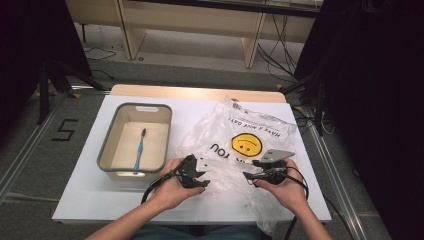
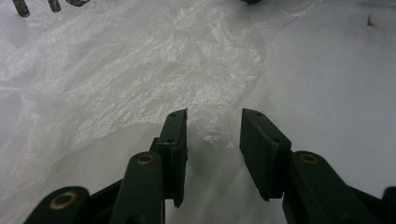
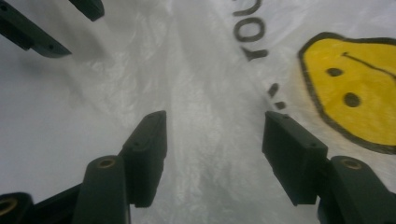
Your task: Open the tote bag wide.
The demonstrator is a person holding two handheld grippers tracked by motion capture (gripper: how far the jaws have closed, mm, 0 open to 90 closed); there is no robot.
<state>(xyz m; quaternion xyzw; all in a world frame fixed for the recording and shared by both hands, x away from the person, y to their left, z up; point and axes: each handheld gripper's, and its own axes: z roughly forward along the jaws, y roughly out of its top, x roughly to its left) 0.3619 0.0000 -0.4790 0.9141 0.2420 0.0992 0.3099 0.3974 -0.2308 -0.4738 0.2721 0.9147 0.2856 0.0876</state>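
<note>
A crumpled clear plastic bag with a yellow smiley face and black lettering lies on the white table, right of centre. My left gripper rests low at the bag's near left edge. Its jaws stand apart over the wrinkled film, and the pads are not pressing on anything. My right gripper faces it from the right, also open, with the bag's film under its jaws and the smiley face to its right. The left gripper's fingers show at the top left of the right gripper view.
A grey-rimmed tub stands on the table's left half with a blue toothbrush lying inside. The white table has bare surface in front of the tub. Wooden furniture and cables lie beyond the far edge.
</note>
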